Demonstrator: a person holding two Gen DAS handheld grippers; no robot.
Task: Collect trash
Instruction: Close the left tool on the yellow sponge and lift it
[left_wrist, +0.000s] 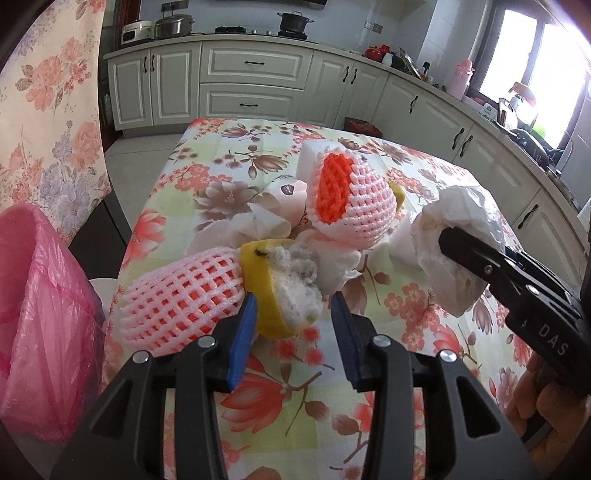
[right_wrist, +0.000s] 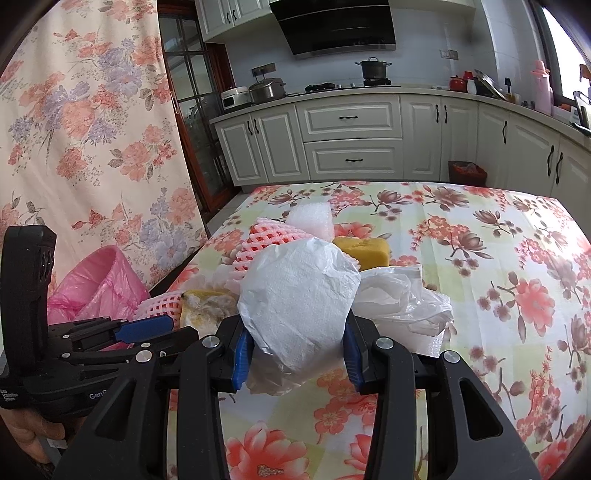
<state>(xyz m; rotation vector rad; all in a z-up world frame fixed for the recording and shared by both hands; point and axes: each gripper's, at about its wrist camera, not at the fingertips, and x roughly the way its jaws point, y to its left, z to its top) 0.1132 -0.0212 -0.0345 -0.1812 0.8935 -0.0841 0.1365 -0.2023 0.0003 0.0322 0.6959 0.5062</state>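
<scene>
My left gripper (left_wrist: 293, 321) stands open over the near edge of the trash pile. A yellow peel with white pith (left_wrist: 284, 295) lies between its blue pads; the right pad stands clear of it. A pink foam fruit net (left_wrist: 177, 299) lies just left of the peel. My right gripper (right_wrist: 295, 350) is shut on a crumpled white paper wad (right_wrist: 295, 299), held above the table. In the left wrist view that wad (left_wrist: 461, 240) hangs at the right. Further back lie a second foam net with an orange lining (left_wrist: 354, 195), a yellow chunk (right_wrist: 364, 251) and a white plastic bag (right_wrist: 402, 299).
A bin lined with a pink bag (left_wrist: 37, 295) stands off the table's left edge, under a floral curtain (left_wrist: 51, 110). The floral tablecloth (left_wrist: 295, 387) covers the table. A white foam block (left_wrist: 314, 155) sits behind the pile. Kitchen cabinets (left_wrist: 251, 85) run along the back.
</scene>
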